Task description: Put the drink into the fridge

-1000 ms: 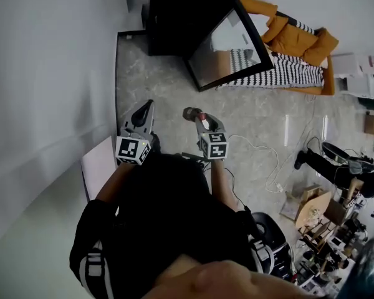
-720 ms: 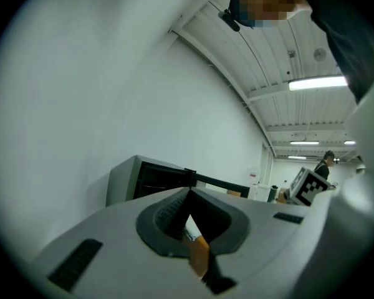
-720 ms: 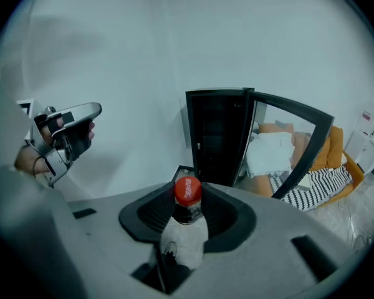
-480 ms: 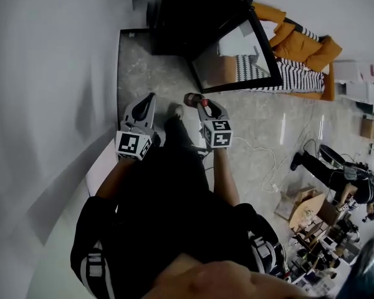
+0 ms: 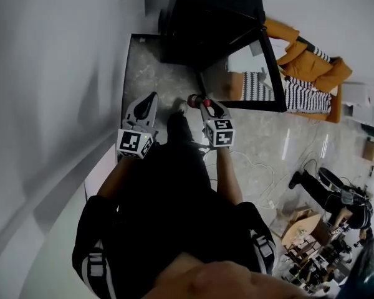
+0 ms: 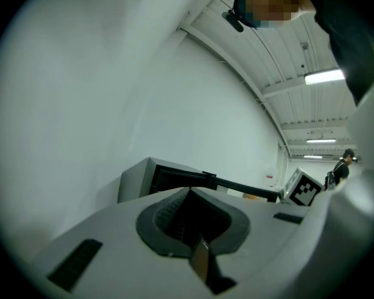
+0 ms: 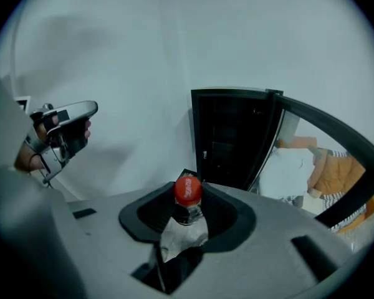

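While held out in front of the person's dark top, both grippers point toward the black fridge (image 5: 206,17).

Right gripper (image 5: 196,99): jaws clamped on a drink bottle (image 7: 188,205). The red cap faces away from the camera and the neck and clear shoulder sit in the dark pad recess. The bottle is in the air, short of the fridge and not inside it.

Left gripper (image 5: 152,96): jaws together, nothing between them. It is level with the right gripper and well apart from it, close to the white wall (image 5: 50,73).

Grey stone floor (image 5: 143,67) lies between the grippers and the fridge. A white cable (image 5: 262,167) trails over it to the right.

The fridge stands against the wall with its glass door (image 5: 262,73) swung open to the right of the opening. The interior looks dark in the right gripper view, and I cannot tell what is in it.

Beyond the door is an orange sofa (image 5: 308,45) with a black-and-white striped cloth (image 5: 296,92) lying on it. Farther right, at the edge of the room, clutter and cardboard are too small to name.
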{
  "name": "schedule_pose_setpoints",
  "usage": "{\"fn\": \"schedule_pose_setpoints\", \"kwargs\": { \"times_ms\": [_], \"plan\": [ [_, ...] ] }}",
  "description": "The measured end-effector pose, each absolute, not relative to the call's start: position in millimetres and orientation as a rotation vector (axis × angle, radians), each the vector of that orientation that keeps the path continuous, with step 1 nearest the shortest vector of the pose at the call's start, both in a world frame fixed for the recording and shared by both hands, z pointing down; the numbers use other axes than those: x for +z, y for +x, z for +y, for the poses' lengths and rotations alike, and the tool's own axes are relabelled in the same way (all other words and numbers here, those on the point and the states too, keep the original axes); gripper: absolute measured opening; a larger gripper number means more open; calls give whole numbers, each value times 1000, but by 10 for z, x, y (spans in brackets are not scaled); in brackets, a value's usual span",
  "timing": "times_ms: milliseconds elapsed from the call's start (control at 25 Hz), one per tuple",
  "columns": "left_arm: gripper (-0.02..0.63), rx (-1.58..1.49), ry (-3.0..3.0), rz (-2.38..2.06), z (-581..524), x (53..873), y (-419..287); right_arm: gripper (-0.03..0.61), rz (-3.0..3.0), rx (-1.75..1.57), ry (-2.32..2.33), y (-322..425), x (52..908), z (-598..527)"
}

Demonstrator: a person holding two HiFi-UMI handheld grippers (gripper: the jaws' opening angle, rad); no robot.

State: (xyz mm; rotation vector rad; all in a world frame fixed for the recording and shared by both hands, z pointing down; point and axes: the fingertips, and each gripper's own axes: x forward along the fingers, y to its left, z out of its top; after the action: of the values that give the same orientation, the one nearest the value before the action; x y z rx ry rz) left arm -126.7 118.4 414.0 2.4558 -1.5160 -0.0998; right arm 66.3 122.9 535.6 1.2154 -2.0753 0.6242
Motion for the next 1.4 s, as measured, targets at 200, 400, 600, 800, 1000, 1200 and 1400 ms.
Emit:
{"fn": "schedule_pose_setpoints", "kwargs": {
  "times_ms": [200,400,600,800,1000,1200,1400],
  "plan": [
    [5,-107,2440,-1542,782,4069,-1052,120,-2097,613,1164,746,5371,864],
    [5,-94,2426,-1549,388,3900,-747,120,-2116,610,1150,908,5371,464],
    [5,-101,2429,-1565,30,3938,-432,120,-2128,578,1124,1128,5382,56],
    [5,-76,2408,-1599,-254,3907,-184,120,-2131,554,1103,1329,5429,-312],
    [5,-78,2401,-1617,-525,3882,-60,120,-2139,556,1071,1397,5503,-667],
    [5,-96,2415,-1605,-756,3901,-29,120,-2134,566,1078,1393,5550,-928],
    [5,-98,2446,-1573,-913,3925,-85,120,-2118,579,1109,1368,5575,-1093]
  ]
}}
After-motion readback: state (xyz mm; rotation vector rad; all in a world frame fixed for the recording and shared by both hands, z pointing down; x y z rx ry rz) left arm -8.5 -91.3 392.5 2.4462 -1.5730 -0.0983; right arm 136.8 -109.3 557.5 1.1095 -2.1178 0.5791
